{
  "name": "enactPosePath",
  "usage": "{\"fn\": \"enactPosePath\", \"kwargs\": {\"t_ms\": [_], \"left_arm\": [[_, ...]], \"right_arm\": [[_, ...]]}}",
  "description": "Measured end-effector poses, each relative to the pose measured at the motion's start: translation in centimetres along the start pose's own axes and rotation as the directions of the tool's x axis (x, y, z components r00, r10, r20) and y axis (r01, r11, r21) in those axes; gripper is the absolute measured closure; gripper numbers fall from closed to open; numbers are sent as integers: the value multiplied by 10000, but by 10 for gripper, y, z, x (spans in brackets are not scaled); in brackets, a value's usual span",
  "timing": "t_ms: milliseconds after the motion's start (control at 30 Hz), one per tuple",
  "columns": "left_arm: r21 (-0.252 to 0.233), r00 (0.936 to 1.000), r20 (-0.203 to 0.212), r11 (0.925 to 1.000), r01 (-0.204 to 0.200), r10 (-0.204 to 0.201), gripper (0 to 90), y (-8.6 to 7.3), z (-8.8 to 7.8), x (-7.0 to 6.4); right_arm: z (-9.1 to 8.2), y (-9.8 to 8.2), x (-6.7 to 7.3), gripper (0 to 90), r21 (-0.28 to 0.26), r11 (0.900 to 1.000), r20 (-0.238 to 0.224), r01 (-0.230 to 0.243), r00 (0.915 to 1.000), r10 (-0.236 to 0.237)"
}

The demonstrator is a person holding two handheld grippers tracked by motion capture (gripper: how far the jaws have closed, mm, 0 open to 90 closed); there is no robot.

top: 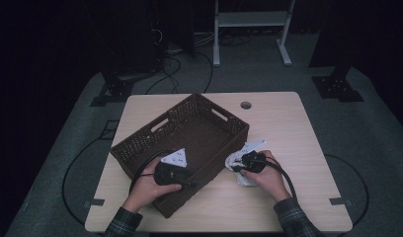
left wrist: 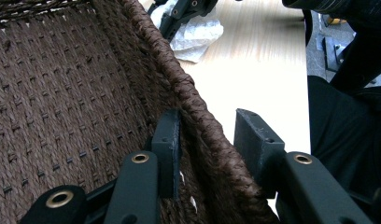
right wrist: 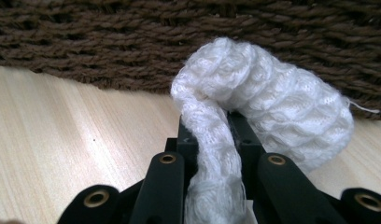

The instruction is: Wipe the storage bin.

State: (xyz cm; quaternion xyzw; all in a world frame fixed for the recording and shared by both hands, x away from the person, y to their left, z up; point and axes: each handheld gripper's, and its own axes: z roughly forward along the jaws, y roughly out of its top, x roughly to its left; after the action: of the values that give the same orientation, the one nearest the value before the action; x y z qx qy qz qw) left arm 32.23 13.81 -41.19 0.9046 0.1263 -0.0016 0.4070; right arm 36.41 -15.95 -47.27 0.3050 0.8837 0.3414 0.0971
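Note:
A dark brown woven basket (top: 140,140) stands askew on the pale wooden table (top: 293,133). My left gripper (top: 189,181) straddles its near right wall (left wrist: 179,79), one jaw inside and one outside, shut on the braided rim. A white knitted cloth (top: 232,160) lies bunched on the table just outside that wall. My right gripper (top: 236,166) is low over the table, shut on a fold of the cloth (right wrist: 272,102), which bulges past its jaws against the basket's side (right wrist: 109,42). In the left gripper view, the right gripper (left wrist: 179,14) and the cloth (left wrist: 198,37) sit beyond the rim.
The basket's woven floor (left wrist: 62,93) is bare where it shows. A round cable hole (top: 246,105) sits near the table's far edge. Bare tabletop (top: 283,123) lies right of the basket. Dark stands (top: 338,86) and cables are on the floor behind.

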Motion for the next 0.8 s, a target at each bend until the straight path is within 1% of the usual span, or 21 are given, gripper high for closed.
{"fn": "enactPosePath", "kwargs": {"t_ms": [100,233,267,333,400,467,667,800], "left_arm": [[-1,10000,-3,10000,4,-4,612,0,0,0],[-5,10000,-10,10000,8,-8,613,0,0,0],[-6,10000,-17,10000,4,-4,613,0,0,0],[1,10000,-24,10000,-1,1,613,0,0,0],[-12,10000,-16,10000,14,-14,613,0,0,0],[-15,10000,-11,10000,17,-17,613,0,0,0],[-24,10000,-10,10000,24,-24,613,0,0,0],[-13,10000,-24,10000,0,0,614,0,0,0]], "right_arm": [[0,0,2,772,109,9999,31,3,10000,-3],[0,1,6,772,249,9996,-11,142,9999,-142],[0,1,7,772,234,9995,-31,190,9998,-189],[-1,1,8,772,201,9997,-59,142,9999,-141],[-2,1,9,772,32,9998,-98,188,9998,-188],[-4,3,10,773,-190,9993,-64,331,9994,-332],[-10,6,12,772,-619,9973,62,404,9992,-401],[-16,8,12,773,-945,9949,35,350,9994,-348]]}}
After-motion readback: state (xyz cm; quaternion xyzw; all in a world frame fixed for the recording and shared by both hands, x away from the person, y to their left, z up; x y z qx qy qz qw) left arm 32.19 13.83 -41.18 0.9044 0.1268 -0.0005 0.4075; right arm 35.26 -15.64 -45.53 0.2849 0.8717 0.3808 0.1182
